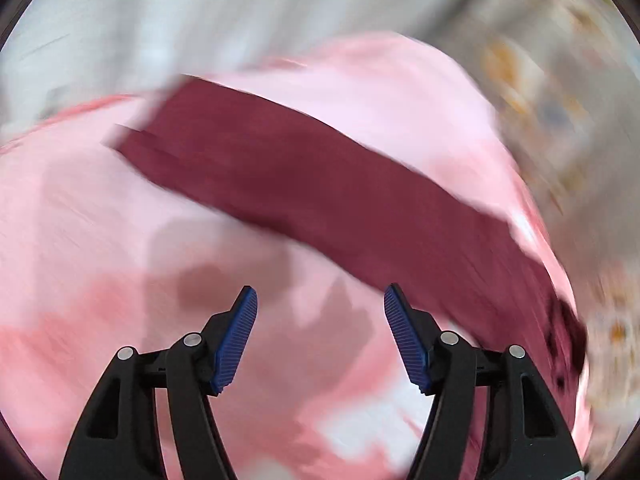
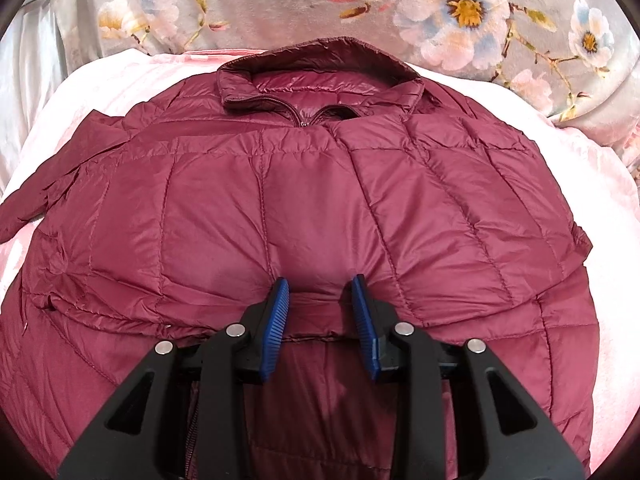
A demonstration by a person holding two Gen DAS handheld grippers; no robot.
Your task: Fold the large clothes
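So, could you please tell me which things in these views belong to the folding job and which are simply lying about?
Belongs to the job:
- maroon quilted jacket, spread flat, collar away from the camera
- right gripper, open just above the jacket's front
- left gripper, open, holding nothing; view blurred

Just lying about:
- pink blanket under the jacket
- floral fabric beyond the collar

Maroon quilted down jacket (image 2: pixel 320 200), lying spread front-up on a pink blanket (image 2: pixel 600 184). Stand-up collar (image 2: pixel 316 60) at the blanket's far edge, zipper parted just below it. One sleeve (image 2: pixel 52 184) extends sideways to the left across the blanket. A quilted panel is folded over the jacket's body, its lower edge puckered.
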